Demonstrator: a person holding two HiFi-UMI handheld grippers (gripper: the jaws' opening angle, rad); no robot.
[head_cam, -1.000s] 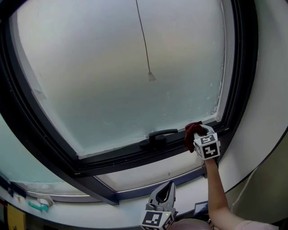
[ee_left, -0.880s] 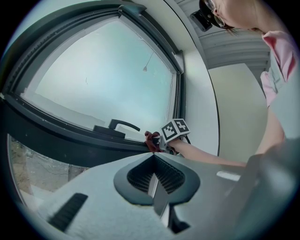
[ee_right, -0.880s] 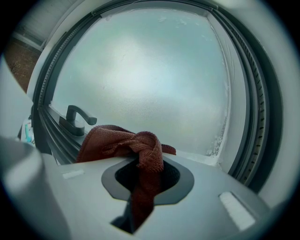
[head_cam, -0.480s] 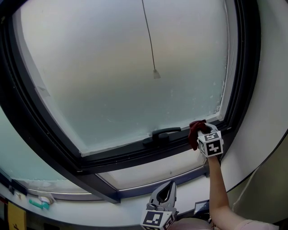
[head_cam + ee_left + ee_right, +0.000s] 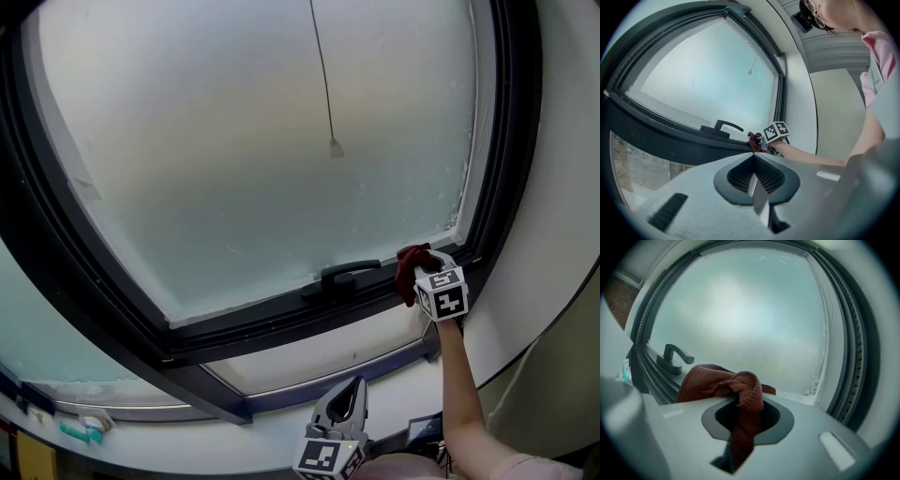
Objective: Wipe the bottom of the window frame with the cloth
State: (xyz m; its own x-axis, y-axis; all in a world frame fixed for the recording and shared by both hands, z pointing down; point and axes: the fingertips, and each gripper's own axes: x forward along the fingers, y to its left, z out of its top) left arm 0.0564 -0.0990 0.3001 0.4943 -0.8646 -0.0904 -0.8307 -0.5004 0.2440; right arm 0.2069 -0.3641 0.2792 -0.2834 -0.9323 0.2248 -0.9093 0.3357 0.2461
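Observation:
A reddish-brown cloth [image 5: 409,269] [image 5: 723,383] is clamped in my right gripper [image 5: 424,273] [image 5: 743,401], which is shut on it. The cloth presses on the bottom of the dark window frame [image 5: 281,314], near the lower right corner and just right of the black handle [image 5: 343,276] [image 5: 674,357]. From the left gripper view the cloth [image 5: 754,140] and the right gripper's marker cube [image 5: 776,131] show beside the handle [image 5: 723,126]. My left gripper [image 5: 343,401] [image 5: 753,173] hangs low, away from the window, jaws together with nothing between them.
Frosted glass [image 5: 253,141] fills the frame, with a thin pull cord [image 5: 328,94] hanging in front of it. A white wall [image 5: 562,187] borders the window on the right. A second pane [image 5: 319,356] lies under the frame. A person's forearm [image 5: 457,384] holds the right gripper.
The right gripper with the cloth has slid a little to the right along the frame bottom, toward the corner. The left gripper has stayed put.

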